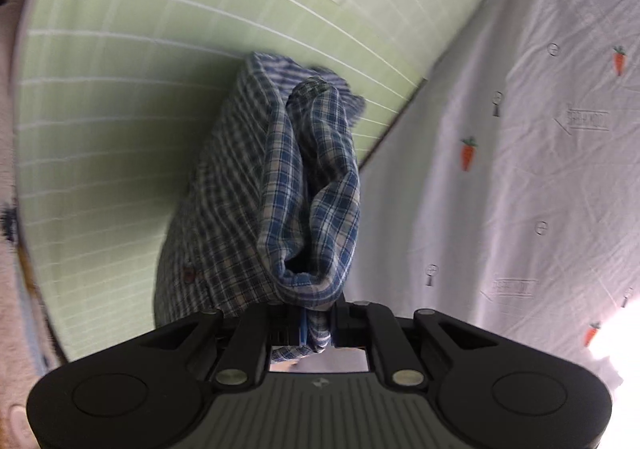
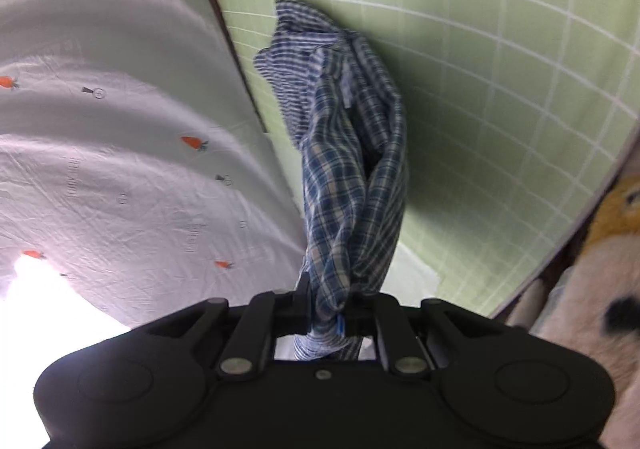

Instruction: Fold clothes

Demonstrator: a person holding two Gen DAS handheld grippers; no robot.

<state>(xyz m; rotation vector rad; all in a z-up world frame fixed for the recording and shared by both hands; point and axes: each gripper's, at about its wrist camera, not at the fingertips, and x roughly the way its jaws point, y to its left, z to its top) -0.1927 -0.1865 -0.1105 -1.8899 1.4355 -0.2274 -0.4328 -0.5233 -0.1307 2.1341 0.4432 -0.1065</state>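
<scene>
From my seat, the left gripper [image 1: 316, 323] has its jaws pinched tight on a bunched edge of the blue plaid shirt [image 1: 280, 185], and the right gripper [image 2: 330, 313] is clamped on another bunch of the same shirt [image 2: 352, 169]. The fabric trails straight ahead from both sets of fingers, its far end over the green grid mat [image 1: 120, 89]. Beside the mat there's a white sheet with little carrots [image 1: 520, 169]. Bit blurry.
</scene>
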